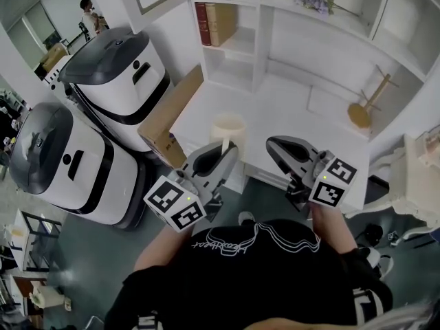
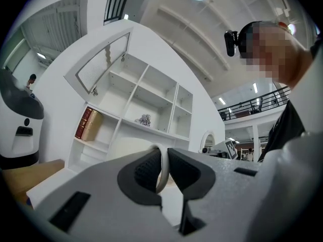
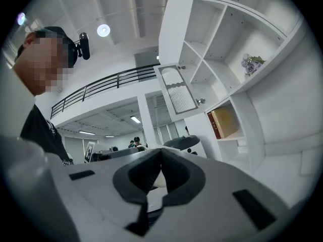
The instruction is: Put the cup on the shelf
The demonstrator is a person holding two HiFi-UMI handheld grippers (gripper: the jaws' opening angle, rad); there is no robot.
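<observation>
Grey left gripper (image 2: 164, 153): jaws narrow, pinched on the cup's ring handle (image 2: 162, 168).
Right gripper (image 3: 161, 153): jaws pressed together, nothing between them.
Cream cup (image 1: 228, 129): upright, mouth up, long axis vertical, handle pointing near; at the desk's (image 1: 289, 108) near edge.
Shelf (image 1: 237, 43): far, beyond the cup.
</observation>
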